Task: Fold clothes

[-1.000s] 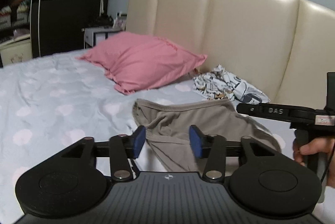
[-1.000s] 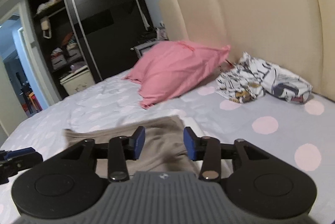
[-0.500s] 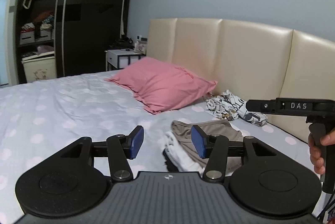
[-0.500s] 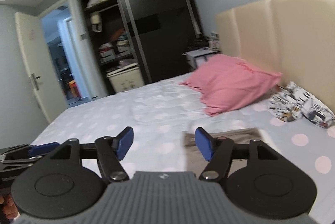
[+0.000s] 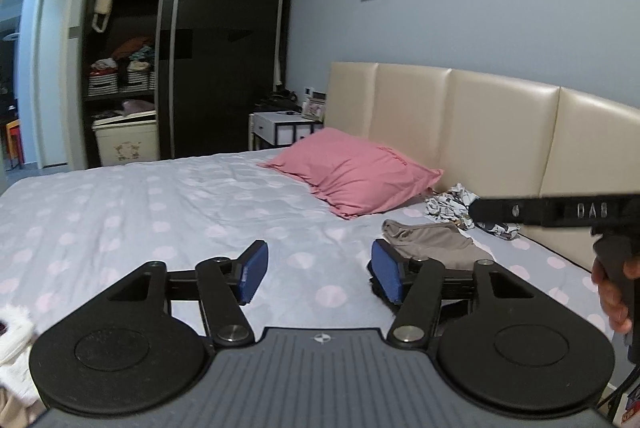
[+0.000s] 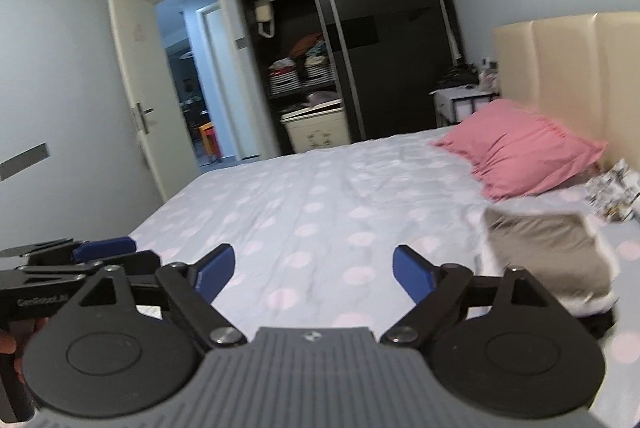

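Observation:
A folded taupe garment (image 5: 436, 248) lies on the dotted bedsheet (image 5: 160, 211), on top of white and dark clothes. In the right wrist view the same taupe garment (image 6: 548, 256) is at the right, blurred. A crumpled black-and-white patterned garment (image 5: 452, 205) sits by the headboard. My left gripper (image 5: 320, 274) hovers above the bed, left of and back from the pile. Its jaws are opening with nothing between them. My right gripper (image 6: 313, 272) is also opening and holds nothing. It shows in the left wrist view as the right gripper (image 5: 492, 210), held by a hand (image 5: 616, 292).
A pink pillow (image 5: 356, 175) leans against the cream headboard (image 5: 500, 131). A white bedside table (image 5: 280, 127) and a dark wardrobe (image 6: 360, 39) stand beyond the bed, next to an open door (image 6: 136, 87). Something white and fluffy (image 5: 12, 340) is at the lower left.
Both grippers have pulled back and up from the taupe garment, and their jaws have spread wider. The garment stays folded on the pile, now farther away and off to the right.

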Tool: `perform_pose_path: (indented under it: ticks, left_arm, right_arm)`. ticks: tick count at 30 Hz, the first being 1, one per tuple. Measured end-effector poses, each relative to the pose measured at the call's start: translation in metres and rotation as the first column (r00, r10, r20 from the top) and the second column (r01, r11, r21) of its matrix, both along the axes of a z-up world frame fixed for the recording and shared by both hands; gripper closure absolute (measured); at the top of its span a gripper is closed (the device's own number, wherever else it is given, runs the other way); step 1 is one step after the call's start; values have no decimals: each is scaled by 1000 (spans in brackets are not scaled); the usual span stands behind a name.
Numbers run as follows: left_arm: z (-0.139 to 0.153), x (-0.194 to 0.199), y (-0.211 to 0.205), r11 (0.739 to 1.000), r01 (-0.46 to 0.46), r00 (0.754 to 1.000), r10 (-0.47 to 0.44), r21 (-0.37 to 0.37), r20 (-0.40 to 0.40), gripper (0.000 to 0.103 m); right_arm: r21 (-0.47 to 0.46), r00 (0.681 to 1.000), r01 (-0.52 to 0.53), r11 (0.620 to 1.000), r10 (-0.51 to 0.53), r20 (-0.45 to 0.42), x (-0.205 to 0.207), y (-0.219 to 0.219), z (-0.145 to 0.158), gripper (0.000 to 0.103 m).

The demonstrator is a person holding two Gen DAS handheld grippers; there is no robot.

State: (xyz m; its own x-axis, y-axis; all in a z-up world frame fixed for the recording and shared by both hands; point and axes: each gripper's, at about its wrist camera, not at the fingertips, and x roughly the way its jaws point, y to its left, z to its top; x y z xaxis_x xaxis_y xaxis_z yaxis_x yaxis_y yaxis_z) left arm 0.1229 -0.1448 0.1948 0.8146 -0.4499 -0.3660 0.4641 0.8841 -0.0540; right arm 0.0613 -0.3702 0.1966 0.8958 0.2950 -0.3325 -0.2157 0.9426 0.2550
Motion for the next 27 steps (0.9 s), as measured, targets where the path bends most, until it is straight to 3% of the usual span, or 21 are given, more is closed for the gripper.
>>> perform_pose_path:
  ticks: [6,11,16,18,23,27]
  left_arm:
    - [-16,-38,36,998,-40,999,41,56,-11,44]
    - [-43,-63,65,992,-112,993,114,54,-32,38]
    - [-72,-76,88,978,-197,976,202,67,-78,35]
    - [-85,-82,95,970,-233,968,238,76,-79,28]
    - [-117,-97,119,949,-305,942,313,84,-118,28]
    - [-141,-106,137,927,-367,917,374,74,-139,28]
  right_arm:
    - [40,997,-59,997,61,-51,-36,56,-48,12]
    - [-20,997,-52,998,51,-59,-66,95,-86,6]
    - [-71,998,-53,996,49,-50,-83,123,-116,3]
    - [-83,997,-50,995,44,-67,-84,133,-128,1]
    - [-72,996,-44,996,38,-79,-86,151,-152,1]
    - [-152,998,-9,988,0,-58,-81,169,-168,1]
